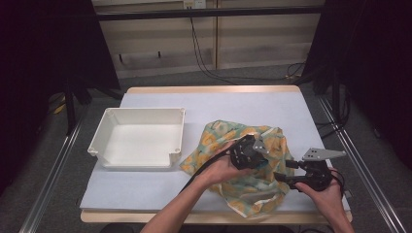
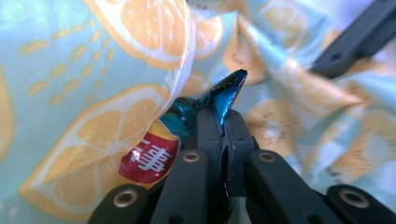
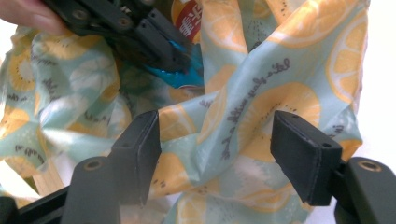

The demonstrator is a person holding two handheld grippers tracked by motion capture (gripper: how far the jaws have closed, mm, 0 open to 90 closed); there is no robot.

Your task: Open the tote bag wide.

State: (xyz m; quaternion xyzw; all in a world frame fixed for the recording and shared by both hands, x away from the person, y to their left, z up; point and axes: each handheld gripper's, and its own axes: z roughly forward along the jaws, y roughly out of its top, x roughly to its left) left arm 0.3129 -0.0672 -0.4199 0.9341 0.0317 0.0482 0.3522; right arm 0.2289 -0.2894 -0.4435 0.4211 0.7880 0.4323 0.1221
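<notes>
Near the desk's [image 1: 145, 191] front right corner, the left tool [image 2: 223, 122] pinches a shiny blue foil snack packet [image 2: 224, 91] with a red label inside a lemon-print fabric bag [image 3: 261, 107] bearing illegible cursive. The right tool [image 3: 217, 144] spreads around a fold.

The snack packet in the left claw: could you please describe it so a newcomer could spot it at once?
On the table, right of the white tray, lies a lemon-print cloth bag. At its opening the left claw is shut on a shiny teal snack packet with a red label, the only foil thing among the fabric.
</notes>
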